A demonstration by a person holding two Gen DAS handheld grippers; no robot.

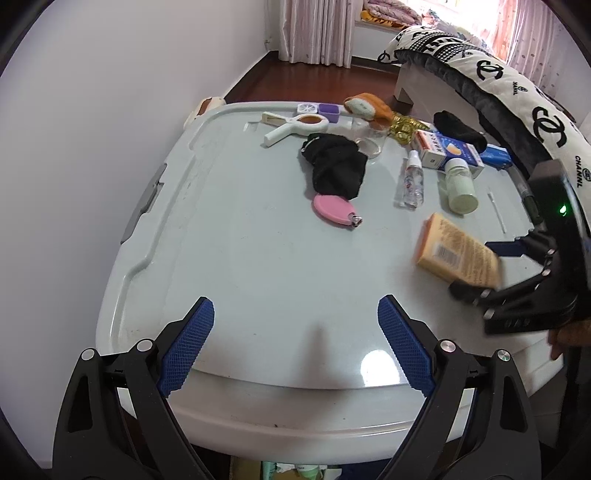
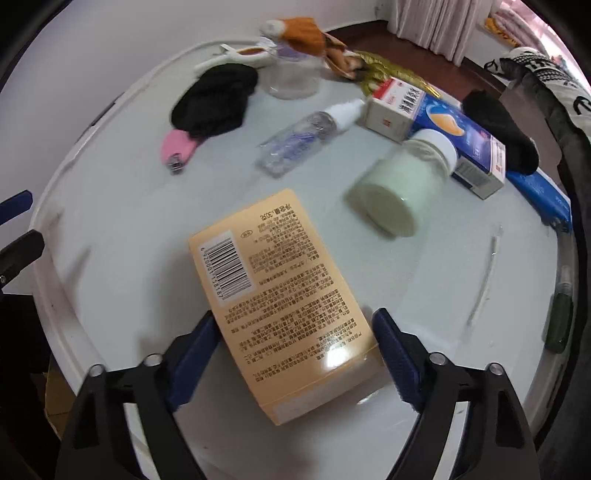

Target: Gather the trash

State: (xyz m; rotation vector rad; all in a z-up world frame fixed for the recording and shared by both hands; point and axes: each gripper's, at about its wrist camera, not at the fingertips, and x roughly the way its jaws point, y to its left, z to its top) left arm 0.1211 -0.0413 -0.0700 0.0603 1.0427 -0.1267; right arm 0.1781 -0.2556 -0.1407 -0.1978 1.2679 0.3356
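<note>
- Right gripper [image 2: 293,354] is clamping the yellow-orange printed cardboard box [image 2: 284,295] above the pale grey plastic lid's [image 1: 240,277] right edge.
- Left gripper [image 1: 295,343] is hovering at the near edge, jaws wide, holding nothing.

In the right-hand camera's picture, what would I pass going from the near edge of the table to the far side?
Yellow box held between the jaws → pale green jar lying on its side → clear spray bottle → black cloth → orange knitted thing at the far rim.
</note>
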